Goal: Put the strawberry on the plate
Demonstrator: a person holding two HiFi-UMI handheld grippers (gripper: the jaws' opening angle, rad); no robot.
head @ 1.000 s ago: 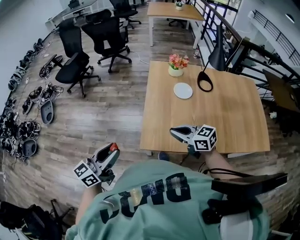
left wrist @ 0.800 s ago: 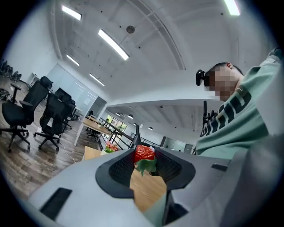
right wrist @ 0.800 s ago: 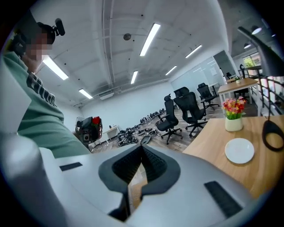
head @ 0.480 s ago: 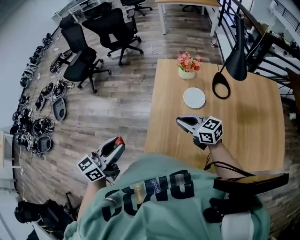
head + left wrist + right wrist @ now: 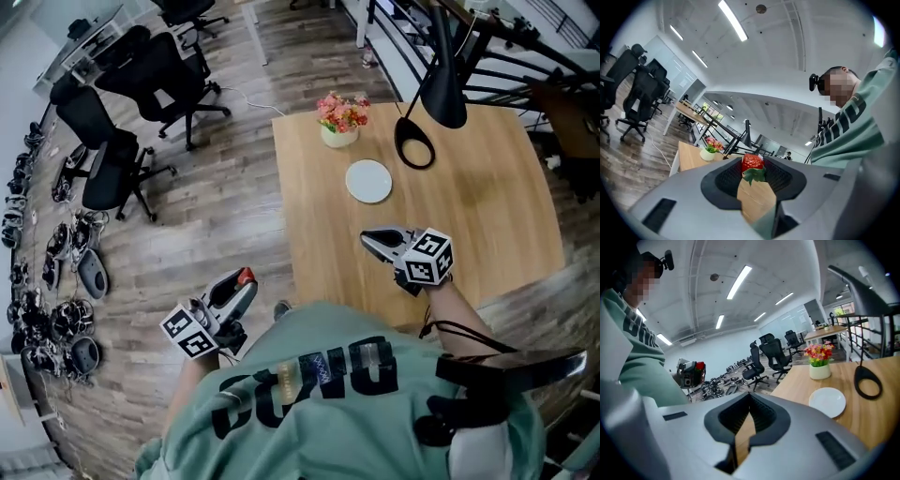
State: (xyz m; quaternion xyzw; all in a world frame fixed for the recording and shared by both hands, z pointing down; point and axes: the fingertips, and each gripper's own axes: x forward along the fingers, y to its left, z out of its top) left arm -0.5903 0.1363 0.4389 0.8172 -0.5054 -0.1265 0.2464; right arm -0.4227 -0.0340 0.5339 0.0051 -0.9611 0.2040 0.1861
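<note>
A red strawberry [image 5: 752, 162] with green leaves sits pinched between the jaws of my left gripper [image 5: 752, 165], which is shut on it. In the head view that gripper [image 5: 244, 281] hangs over the wooden floor, left of the table's near corner, with the strawberry [image 5: 246, 275] at its tip. The white plate [image 5: 368, 181] lies empty on the wooden table [image 5: 487, 206], ahead of my right gripper [image 5: 367, 236]. The right gripper [image 5: 750, 396] is over the table with its jaws shut and nothing in them. The plate [image 5: 827, 402] appears to its right front.
A white pot of flowers [image 5: 339, 120] stands at the table's far left corner, beyond the plate. A black desk lamp [image 5: 441, 80] with a ring base [image 5: 413, 150] stands right of it. Office chairs [image 5: 108, 159] and scattered gear [image 5: 52, 281] occupy the floor at left.
The head view has shifted and the table now sits nearer. My right gripper is farther in over the table, closer to the plate. The left gripper still holds the strawberry beside the table.
</note>
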